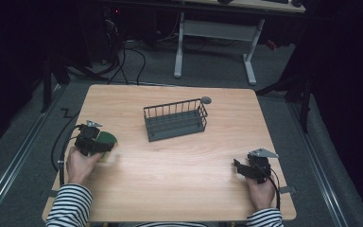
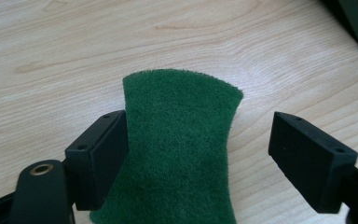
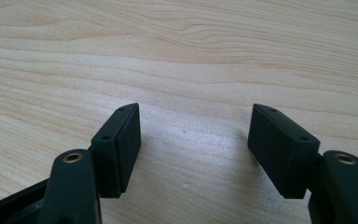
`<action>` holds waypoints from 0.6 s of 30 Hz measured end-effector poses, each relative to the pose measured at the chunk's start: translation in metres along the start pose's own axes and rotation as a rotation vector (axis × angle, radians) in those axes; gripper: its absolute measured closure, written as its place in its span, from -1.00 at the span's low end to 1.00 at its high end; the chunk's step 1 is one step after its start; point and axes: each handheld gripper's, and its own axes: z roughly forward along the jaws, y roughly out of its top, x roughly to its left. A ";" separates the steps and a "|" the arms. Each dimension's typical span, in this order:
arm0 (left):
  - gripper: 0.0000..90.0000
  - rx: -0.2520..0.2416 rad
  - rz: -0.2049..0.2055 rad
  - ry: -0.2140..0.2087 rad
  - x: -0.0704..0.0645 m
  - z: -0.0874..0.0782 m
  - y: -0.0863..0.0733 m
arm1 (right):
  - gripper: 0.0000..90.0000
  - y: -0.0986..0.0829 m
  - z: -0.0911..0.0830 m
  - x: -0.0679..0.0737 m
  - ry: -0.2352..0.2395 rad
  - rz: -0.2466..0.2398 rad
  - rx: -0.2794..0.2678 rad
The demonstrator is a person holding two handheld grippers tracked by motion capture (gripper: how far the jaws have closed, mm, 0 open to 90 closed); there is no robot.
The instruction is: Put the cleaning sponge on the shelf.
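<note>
A green scouring pad [image 2: 179, 140] lies flat on the wooden table [image 1: 170, 161] near its left edge. My left gripper [image 2: 200, 123] stands open around the pad. Its left jaw touches the pad's side, and a gap separates its right jaw from the pad. From above, the pad [image 1: 108, 137] peeks out beside the left gripper [image 1: 105, 143]. Near the table's front right corner my right gripper [image 1: 237, 166] rests low and points left. That gripper [image 3: 196, 116] is open, with bare wood between its jaws.
A dark wire basket [image 1: 175, 120] stands at the table's middle, toward the back. A small grey round object [image 1: 206, 100] lies just behind its right end. A desk frame [image 1: 215, 42] and cables sit on the floor beyond the table.
</note>
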 end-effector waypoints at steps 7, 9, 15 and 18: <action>-0.52 0.025 -0.015 0.010 0.007 0.010 -0.001 | -0.23 0.000 0.000 0.000 0.000 -0.001 0.000; -0.52 0.035 -0.016 0.009 0.008 0.013 -0.002 | -0.23 0.000 0.000 0.000 0.000 -0.001 0.000; -0.48 0.055 -0.007 0.017 0.007 0.018 -0.002 | -0.24 0.000 0.000 0.000 0.000 -0.002 0.000; -0.46 0.063 -0.005 0.020 0.007 0.020 -0.002 | -0.24 0.000 0.000 0.000 0.000 -0.002 0.000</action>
